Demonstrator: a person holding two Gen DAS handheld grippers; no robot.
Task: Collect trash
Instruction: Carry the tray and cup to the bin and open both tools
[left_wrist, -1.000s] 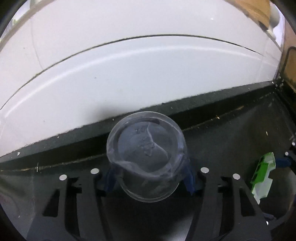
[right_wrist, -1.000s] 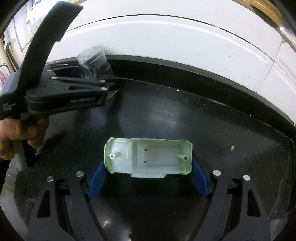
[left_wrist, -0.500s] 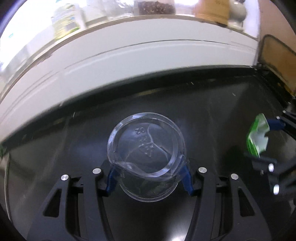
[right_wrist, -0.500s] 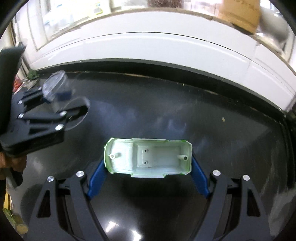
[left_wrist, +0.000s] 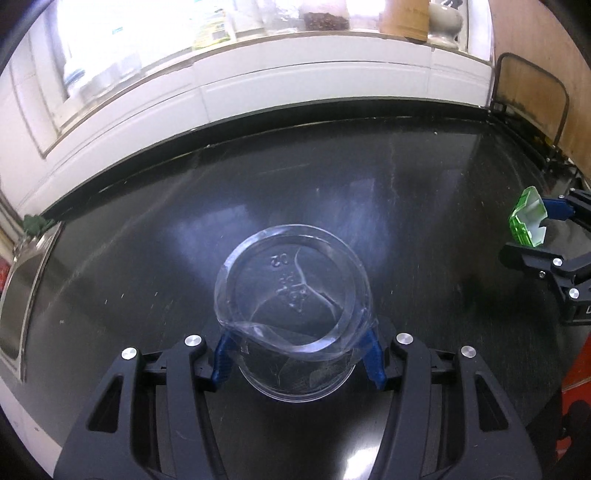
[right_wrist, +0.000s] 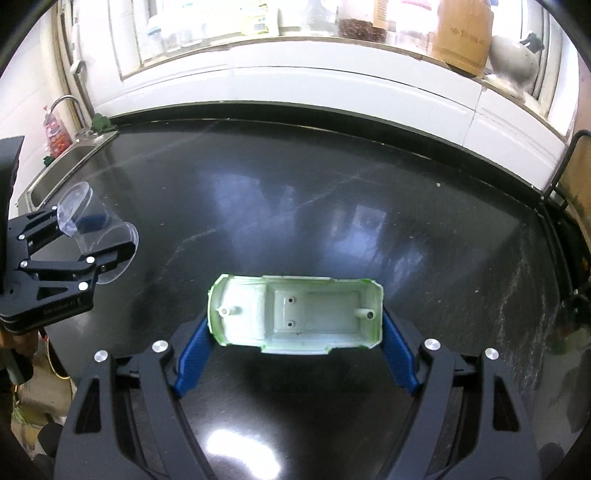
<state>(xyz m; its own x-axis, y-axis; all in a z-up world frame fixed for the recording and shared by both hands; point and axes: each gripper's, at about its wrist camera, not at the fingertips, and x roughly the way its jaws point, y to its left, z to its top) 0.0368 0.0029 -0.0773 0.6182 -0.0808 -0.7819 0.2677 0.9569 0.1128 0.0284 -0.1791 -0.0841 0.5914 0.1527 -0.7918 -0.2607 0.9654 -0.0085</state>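
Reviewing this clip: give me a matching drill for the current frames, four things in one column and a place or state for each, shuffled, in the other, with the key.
Things:
1. clear plastic cup
2. green toy car shell
3. sink
4. wooden block

Places or states:
A. set into the far left end of the black counter
B. on the white ledge behind the counter
C. clamped in the left tongs, base facing the camera
D. clamped lengthwise in the right tongs, hollow side showing

Pairs: 1-C, 2-D, 3-A, 4-B

Kitchen: sink, black countertop.
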